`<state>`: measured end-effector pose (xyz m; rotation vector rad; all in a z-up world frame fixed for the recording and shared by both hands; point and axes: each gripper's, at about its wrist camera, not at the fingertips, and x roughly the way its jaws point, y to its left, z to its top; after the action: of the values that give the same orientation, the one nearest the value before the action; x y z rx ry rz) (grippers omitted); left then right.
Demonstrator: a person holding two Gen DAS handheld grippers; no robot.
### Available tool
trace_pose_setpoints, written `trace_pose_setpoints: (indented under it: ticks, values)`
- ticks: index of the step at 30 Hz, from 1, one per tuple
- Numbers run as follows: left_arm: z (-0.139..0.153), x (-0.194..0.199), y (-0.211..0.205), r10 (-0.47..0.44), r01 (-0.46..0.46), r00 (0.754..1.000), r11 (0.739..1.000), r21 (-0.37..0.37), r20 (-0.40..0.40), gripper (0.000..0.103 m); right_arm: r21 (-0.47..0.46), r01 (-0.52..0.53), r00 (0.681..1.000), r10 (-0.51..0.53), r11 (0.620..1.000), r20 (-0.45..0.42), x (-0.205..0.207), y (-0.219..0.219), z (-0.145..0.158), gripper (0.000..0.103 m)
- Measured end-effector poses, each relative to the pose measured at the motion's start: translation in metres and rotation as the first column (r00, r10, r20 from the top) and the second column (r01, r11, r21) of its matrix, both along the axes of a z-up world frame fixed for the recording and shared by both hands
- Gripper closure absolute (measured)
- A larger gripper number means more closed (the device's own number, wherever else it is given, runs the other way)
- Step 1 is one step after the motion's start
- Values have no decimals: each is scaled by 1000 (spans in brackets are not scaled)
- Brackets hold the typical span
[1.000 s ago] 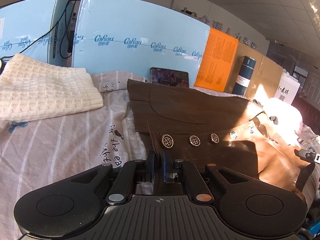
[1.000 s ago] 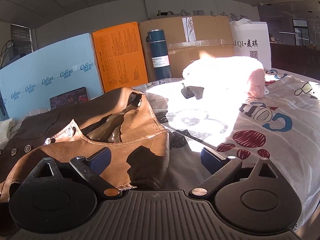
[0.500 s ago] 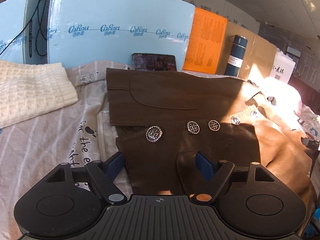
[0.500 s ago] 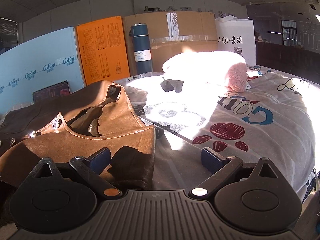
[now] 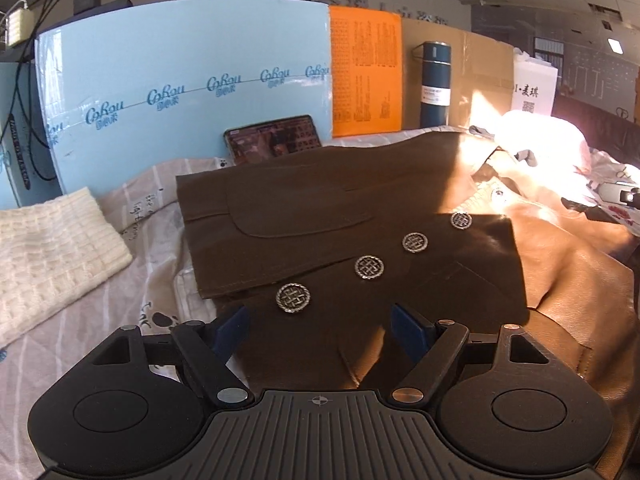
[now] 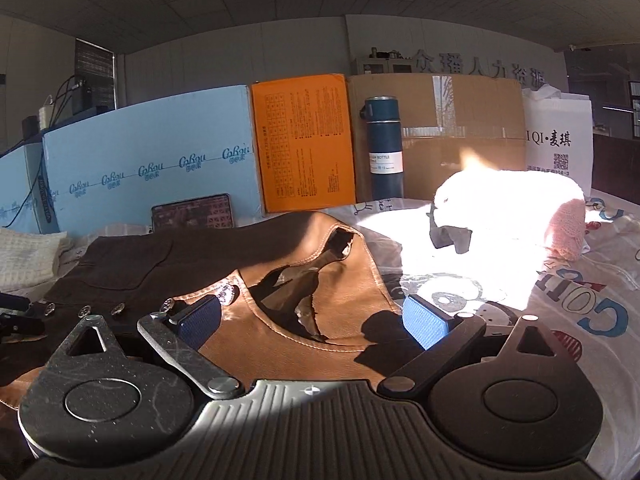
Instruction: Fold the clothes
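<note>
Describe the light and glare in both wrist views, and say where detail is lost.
Left wrist view: low sunlight from the right splits the brown jacket into a dark shaded half and a bright tan half; the white bundle is washed out. Right wrist view: the white bundle and the sheet near it are blown out; the right gripper casts hard shadows on the jacket. Both views bend straight edges.

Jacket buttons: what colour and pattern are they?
Silver buttons with a dark woven lattice pattern, seen best in the left wrist view.
</note>
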<state>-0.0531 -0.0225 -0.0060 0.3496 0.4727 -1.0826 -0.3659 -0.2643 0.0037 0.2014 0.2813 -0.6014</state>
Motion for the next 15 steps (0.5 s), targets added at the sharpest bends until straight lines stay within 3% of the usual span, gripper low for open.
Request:
trace_pose_setpoints:
  ticks: [5,10,12,15]
  values:
    - [15,-17,35,-67,73,996,990,-120,51,7,-48,-194,977,188,980,-96,41,23,-5,3]
    - [25,-43,58,-144,158,983,980,-119,117,4,-130,-347,902,293,929,-318,60,49,-29,4]
    - [27,-53,65,-201,213,973,971,-107,117,2,-179,-379,891,306,908,-334,53,55,-33,4]
    - [26,-67,70,-320,328,942,940,-89,100,2,-162,-397,894,340,903,-292,39,50,-27,3]
